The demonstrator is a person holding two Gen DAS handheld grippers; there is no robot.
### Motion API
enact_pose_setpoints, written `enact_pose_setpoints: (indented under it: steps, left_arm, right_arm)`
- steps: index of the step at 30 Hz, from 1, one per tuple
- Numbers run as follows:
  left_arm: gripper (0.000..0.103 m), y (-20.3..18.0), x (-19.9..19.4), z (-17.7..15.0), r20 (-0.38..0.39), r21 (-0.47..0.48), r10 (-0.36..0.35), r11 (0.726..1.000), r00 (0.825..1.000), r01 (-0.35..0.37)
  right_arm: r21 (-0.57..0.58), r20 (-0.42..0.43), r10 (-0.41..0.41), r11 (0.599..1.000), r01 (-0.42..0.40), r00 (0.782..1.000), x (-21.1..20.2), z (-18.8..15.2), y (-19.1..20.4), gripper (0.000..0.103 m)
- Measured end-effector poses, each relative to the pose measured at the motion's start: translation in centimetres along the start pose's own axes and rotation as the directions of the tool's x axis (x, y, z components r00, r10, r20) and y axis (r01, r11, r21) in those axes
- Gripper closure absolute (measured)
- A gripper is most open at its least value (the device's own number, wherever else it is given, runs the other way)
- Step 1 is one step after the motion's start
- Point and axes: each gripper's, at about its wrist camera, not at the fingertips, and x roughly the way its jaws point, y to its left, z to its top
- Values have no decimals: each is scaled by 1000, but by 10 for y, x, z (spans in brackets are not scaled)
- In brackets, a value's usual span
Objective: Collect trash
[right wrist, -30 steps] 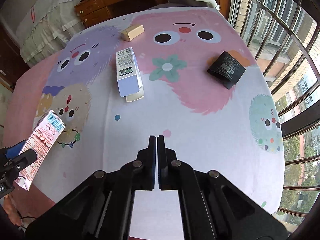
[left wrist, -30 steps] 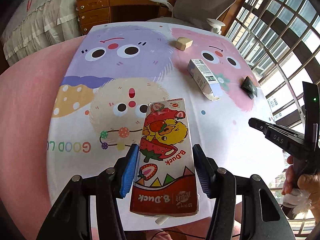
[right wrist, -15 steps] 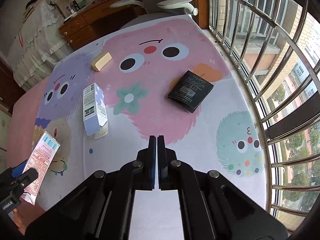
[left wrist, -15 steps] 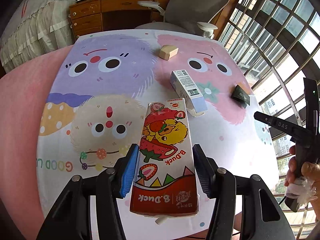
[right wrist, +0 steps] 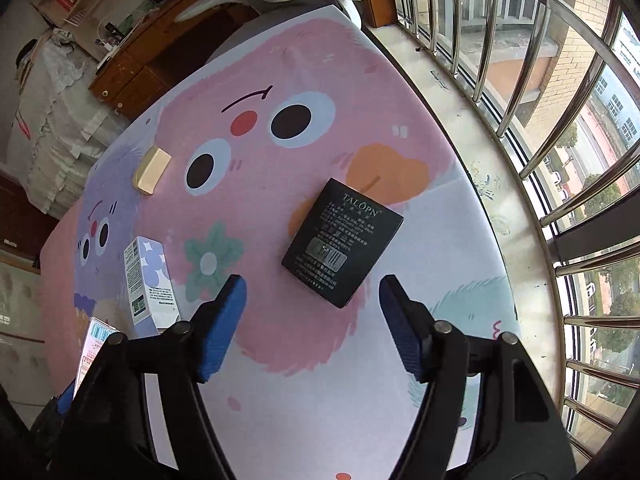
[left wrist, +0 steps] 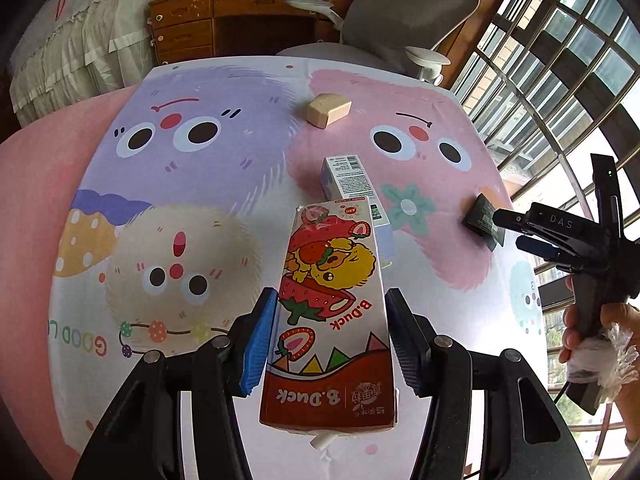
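My left gripper [left wrist: 330, 332] is shut on a red strawberry B.Duck drink carton [left wrist: 334, 320], held above the table's near edge; its barcode side shows at the lower left of the right wrist view [right wrist: 96, 340]. My right gripper [right wrist: 312, 312] stands open just short of a black TALOPN box [right wrist: 342, 242] lying flat on the cartoon tablecloth [right wrist: 320, 92]. In the left wrist view the right gripper [left wrist: 510, 230] points at that black box [left wrist: 482, 220]. A white-and-lilac carton [right wrist: 150, 286] [left wrist: 352, 184] and a beige block [right wrist: 151, 170] [left wrist: 328, 109] lie further back.
A person's hand [left wrist: 592, 328] holds the right gripper's handle. A grey office chair [left wrist: 404, 12] and a wooden desk [left wrist: 224, 20] stand behind the table. Window bars [right wrist: 560, 120] run along the table's right side, with a stone sill [right wrist: 472, 128] between.
My right gripper has opened from shut and moved closer to the black box. My left gripper still holds the carton, and its view has shifted further over the table.
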Motion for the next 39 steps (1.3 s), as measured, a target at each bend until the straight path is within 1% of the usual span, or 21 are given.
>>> enact_pose_setpoints:
  steps: [7, 10, 11, 16, 18, 19, 20, 22, 24, 26, 27, 29, 34, 36, 37, 39]
  left_arm:
    - [48, 3, 8, 6, -1, -28, 35, 999, 999, -35]
    - [48, 6, 10, 7, -6, -37, 48, 998, 999, -48]
    - [48, 7, 11, 7, -7, -41, 53, 998, 999, -53]
    - [48, 13, 11, 5, -13, -58, 68, 996, 998, -69]
    - [48, 15, 11, 4, -15, -61, 70, 996, 997, -71]
    - [48, 16, 11, 4, -14, -62, 71, 995, 997, -72]
    - [48, 16, 10, 3, -14, -63, 72, 995, 997, -73]
    - [48, 16, 9, 2, -13, -61, 71, 996, 997, -72]
    - [48, 17, 8, 1, -13, -56, 70, 996, 997, -71]
    - [48, 17, 6, 0, -13, -49, 68, 996, 998, -69]
    - [48, 17, 5, -1, -11, -46, 66, 997, 998, -66]
    - [48, 17, 2, -3, -8, -37, 61, 997, 998, -61]
    - [48, 20, -7, -10, -3, -6, 57, 998, 998, -57]
    - [48, 24, -11, -12, -1, 0, 56, 998, 998, -56]
    - [48, 25, -14, -13, 1, 1, 55, 998, 998, -55]
    - [48, 30, -18, -16, 3, -1, 52, 999, 999, -52]
  right_arm:
    - [37, -33, -48, 998, 49, 998, 35, 22, 0, 36]
    - [30, -31, -103, 994, 104, 994, 47, 28, 4, 36]
    - [17, -17, -126, 992, 126, 992, 50, 30, 7, 36]
    - [-65, 0, -215, 975, 215, 977, 63, 36, 24, 35]
    - [-101, 10, -256, 962, 255, 967, 66, 33, 31, 39]
    - [-124, 22, -272, 954, 273, 962, 67, 31, 34, 43]
    - [-143, 34, -276, 950, 278, 961, 68, 29, 36, 46]
    - [-150, 48, -266, 951, 270, 963, 66, 24, 38, 48]
    - [-130, 56, -252, 958, 257, 966, 62, 22, 36, 56]
    - [-118, 57, -220, 967, 225, 974, 56, 18, 32, 62]
    - [-116, 60, -202, 971, 208, 978, 53, 16, 32, 63]
    - [-129, 73, -193, 971, 201, 979, 47, 10, 33, 65]
    - [-118, 92, -141, 981, 151, 986, 32, -2, 31, 67]
    - [-108, 95, -117, 986, 127, 989, 26, -6, 31, 90]
    - [-107, 92, -107, 987, 117, 990, 22, -9, 31, 94]
    - [-120, 106, -85, 988, 97, 991, 12, -15, 34, 94]
